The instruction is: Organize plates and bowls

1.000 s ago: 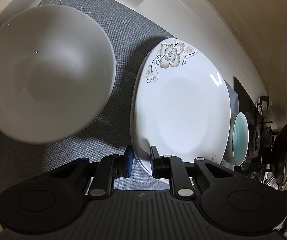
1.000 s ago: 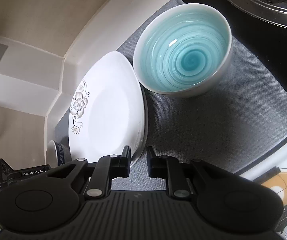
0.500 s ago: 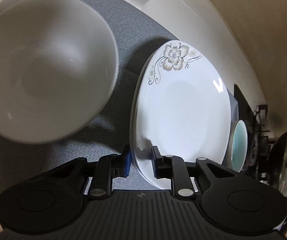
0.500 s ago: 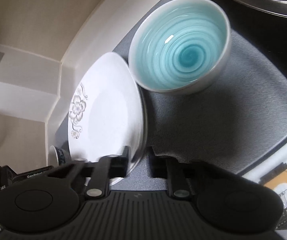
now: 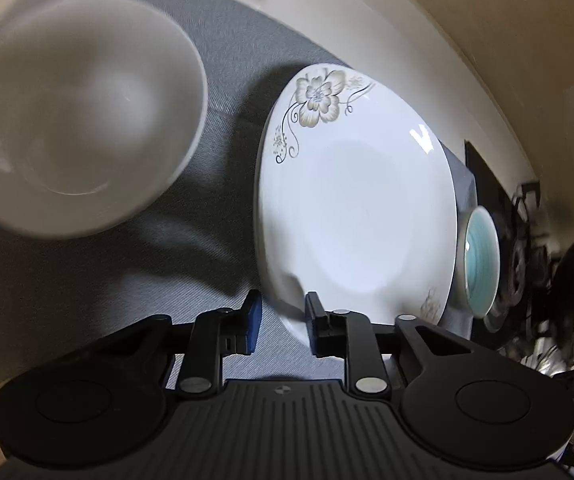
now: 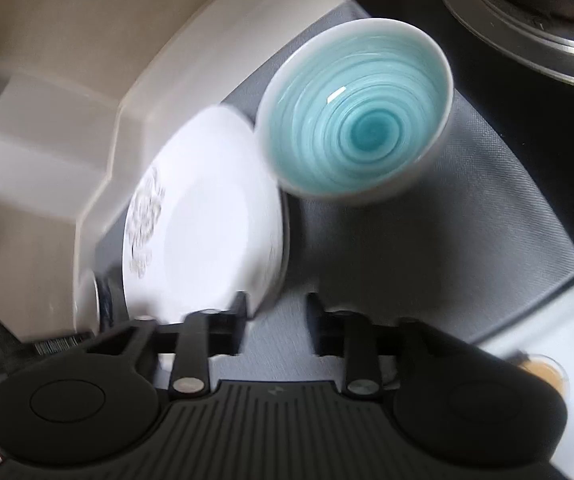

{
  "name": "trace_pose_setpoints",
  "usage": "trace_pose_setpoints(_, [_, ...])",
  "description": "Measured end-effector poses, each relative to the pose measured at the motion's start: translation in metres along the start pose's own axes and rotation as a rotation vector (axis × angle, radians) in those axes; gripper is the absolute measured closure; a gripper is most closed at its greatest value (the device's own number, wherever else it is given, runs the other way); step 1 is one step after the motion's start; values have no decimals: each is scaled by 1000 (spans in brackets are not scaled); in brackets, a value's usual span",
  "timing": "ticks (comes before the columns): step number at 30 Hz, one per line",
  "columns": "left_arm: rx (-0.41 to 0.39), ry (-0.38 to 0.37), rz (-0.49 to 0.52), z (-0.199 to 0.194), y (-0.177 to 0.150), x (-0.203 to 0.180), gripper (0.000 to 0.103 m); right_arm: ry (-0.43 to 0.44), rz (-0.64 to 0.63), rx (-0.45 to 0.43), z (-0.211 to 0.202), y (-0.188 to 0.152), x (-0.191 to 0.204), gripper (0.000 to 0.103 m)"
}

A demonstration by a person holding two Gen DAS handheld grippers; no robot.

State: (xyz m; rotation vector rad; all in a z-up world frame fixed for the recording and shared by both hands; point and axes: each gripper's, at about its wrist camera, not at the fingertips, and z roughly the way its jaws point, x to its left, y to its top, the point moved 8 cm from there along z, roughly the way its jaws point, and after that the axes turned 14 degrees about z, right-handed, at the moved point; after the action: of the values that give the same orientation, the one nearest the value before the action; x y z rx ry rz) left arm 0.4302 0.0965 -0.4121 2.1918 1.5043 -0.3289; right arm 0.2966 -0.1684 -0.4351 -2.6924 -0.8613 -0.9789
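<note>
A white plate with a flower print (image 5: 359,208) lies on a grey mat (image 5: 87,300), between a big white bowl (image 5: 79,120) on its left and a teal swirl bowl (image 5: 481,256) on its right. My left gripper (image 5: 283,312) is at the plate's near rim, which sits in the gap. Its jaws are opening and the pads are not pressing on the rim. In the blurred right wrist view, the right gripper (image 6: 277,320) hovers over the mat (image 6: 427,260). Its jaws are opening with only mat between them. The plate (image 6: 203,220) reaches its left finger and the teal bowl (image 6: 359,128) lies beyond.
A black stove top with a steel burner ring (image 6: 527,12) borders the mat on the teal bowl's side, and pan supports (image 5: 527,248) show there too. A cream wall and counter ledge (image 6: 87,120) run behind the dishes. A printed white surface (image 6: 547,340) lies at the mat's near right corner.
Both grippers' jaws have spread, the right one widely. The right view has rolled and blurred. In the left view the white bowl has slid towards the upper left.
</note>
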Motion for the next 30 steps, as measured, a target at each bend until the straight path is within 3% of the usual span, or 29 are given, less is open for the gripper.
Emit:
trace_pose_setpoints(2, [-3,9,42,-13,-8,-9,72,-31,-90,20,-6,-19,0,50])
trace_pose_setpoints(5, [-18,52,136,-27,-23,-23,58,-41,-188,61,-10,-48,1,50])
trace_pose_setpoints(9, [10,136,211,-33,-43,-34,54,-68,-367,67,-12,-77,17,63])
trace_pose_setpoints(12, [40,78,207,-31,-49,-43,52,-107,-475,95,-5,-94,22,63])
trace_pose_setpoints(14, [52,82,213,-29,-52,-46,52,-122,-504,118,0,-101,22,72])
trace_pose_setpoints(16, [48,94,238,-31,-55,-50,52,-140,-487,107,1,-101,17,92])
trace_pose_setpoints(18, [45,105,253,-32,-56,-52,52,-129,-445,73,-5,-93,14,99])
trace_pose_setpoints(21, [46,113,272,-33,-58,-55,52,-196,-457,-5,-15,-74,1,101])
trace_pose_setpoints(23, [55,114,261,-31,-60,-54,52,-181,-412,7,-21,-65,-5,101])
trace_pose_setpoints(25, [56,111,255,-32,-61,-53,52,-125,-422,60,-22,-70,2,93])
trace_pose_setpoints(26, [54,111,253,-34,-60,-53,52,-131,-453,73,-18,-75,8,85])
trace_pose_setpoints(27, [51,112,252,-35,-60,-52,52,-130,-491,79,-14,-83,15,61])
trace_pose_setpoints(28, [49,111,250,-35,-60,-52,52,-116,-527,92,-10,-93,20,54])
trace_pose_setpoints(30, [49,115,244,-37,-59,-50,52,-100,-563,142,2,-110,24,55])
